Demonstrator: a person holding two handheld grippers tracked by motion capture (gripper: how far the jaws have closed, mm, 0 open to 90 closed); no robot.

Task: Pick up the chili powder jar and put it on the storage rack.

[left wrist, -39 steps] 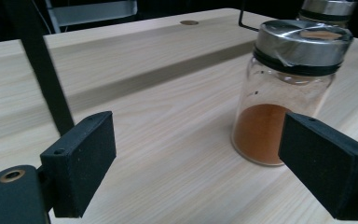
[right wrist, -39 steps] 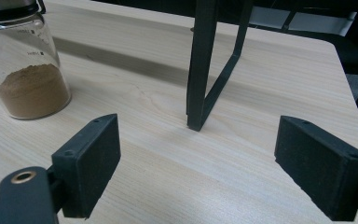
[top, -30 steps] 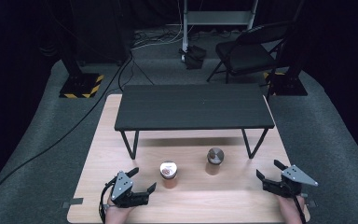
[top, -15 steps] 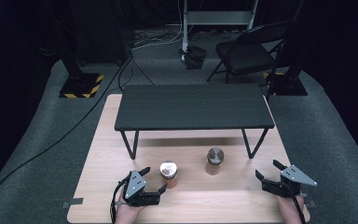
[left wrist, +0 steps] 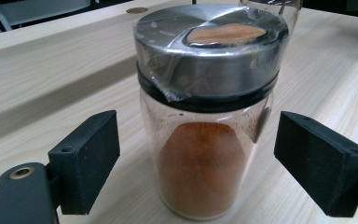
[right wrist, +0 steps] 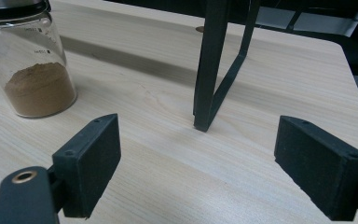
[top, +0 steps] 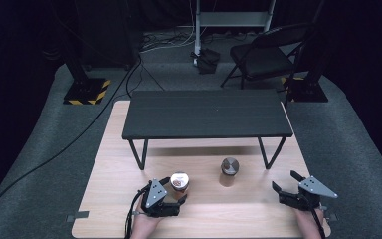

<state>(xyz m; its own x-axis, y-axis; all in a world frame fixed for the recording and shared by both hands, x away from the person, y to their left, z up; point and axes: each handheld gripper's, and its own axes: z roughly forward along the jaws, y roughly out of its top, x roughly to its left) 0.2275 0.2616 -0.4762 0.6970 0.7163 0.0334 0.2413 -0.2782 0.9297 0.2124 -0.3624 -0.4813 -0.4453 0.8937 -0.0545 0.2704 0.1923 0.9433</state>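
Straddling a glass spice jar of orange-red powder [left wrist: 209, 140] with the left gripper [top: 171, 191], jaws spread wide and a gap left on each side, no pad touching the glass. Standing upright on the pale wooden table [top: 114, 164], dead centre between those jaws in the left gripper view, steel lid [left wrist: 205, 46] wrapped in clear film. Seen from the high view just ahead of the left gripper. Resting well off to the right near the table's edge, the right gripper [top: 289, 185], jaws likewise wide apart and holding nothing. Ahead of it and to its left, a second glass jar of tan powder [right wrist: 32, 70], upright, well clear of the pads. Straight ahead between its jaws, a black leg [right wrist: 212, 65] of the small dark bench [top: 206, 114].
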